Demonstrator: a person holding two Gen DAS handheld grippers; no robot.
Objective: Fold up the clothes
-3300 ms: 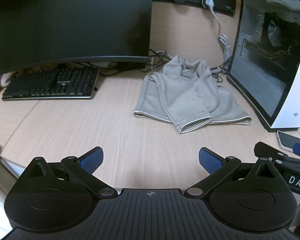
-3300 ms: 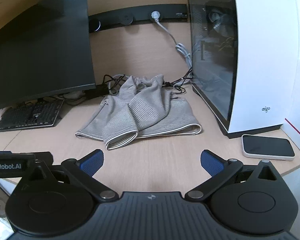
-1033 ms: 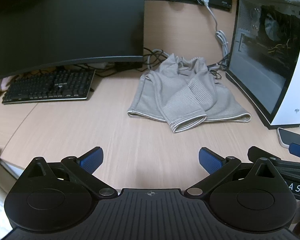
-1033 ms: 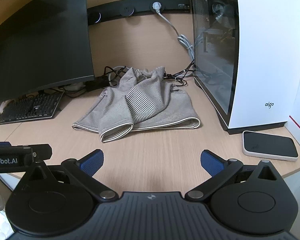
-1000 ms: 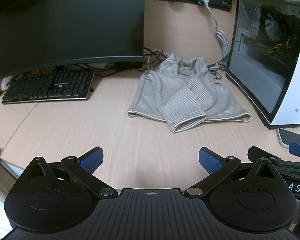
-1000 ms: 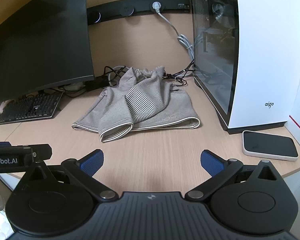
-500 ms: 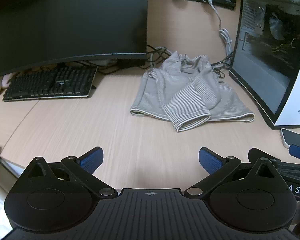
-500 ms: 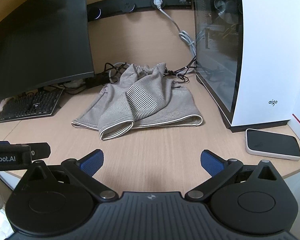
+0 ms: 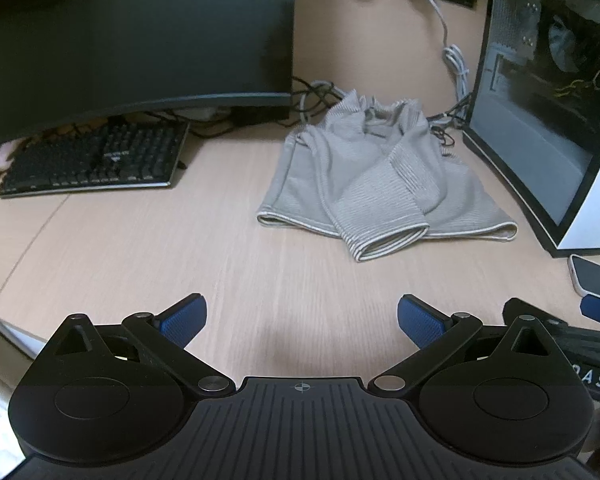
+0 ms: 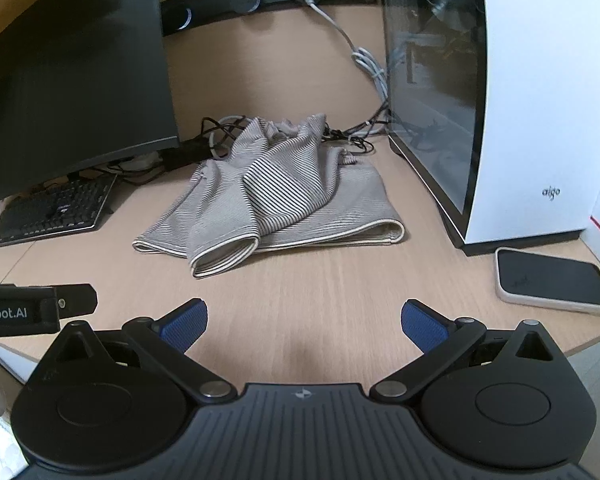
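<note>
A grey striped garment (image 9: 376, 184) lies crumpled on the wooden desk (image 9: 180, 264), one cuffed opening turned toward me; the right wrist view shows the same garment (image 10: 272, 204) ahead and slightly left. My left gripper (image 9: 302, 320) hovers open over bare desk, well short of the cloth, nothing between its blue pads. My right gripper (image 10: 304, 326) is open too, above the desk's front edge and apart from the garment. The right gripper's body shows at the far right edge of the left wrist view.
A dark curved monitor (image 9: 136, 32) and black keyboard (image 9: 92, 164) stand at the left. A white PC case (image 10: 500, 92) with a glass side rises at the right, cables (image 10: 364, 60) behind the garment. A phone (image 10: 552, 286) lies near the right front edge.
Both grippers have drifted a little nearer to the desk and garment, with slight changes of view angle. The garment has not moved and both grippers stay open.
</note>
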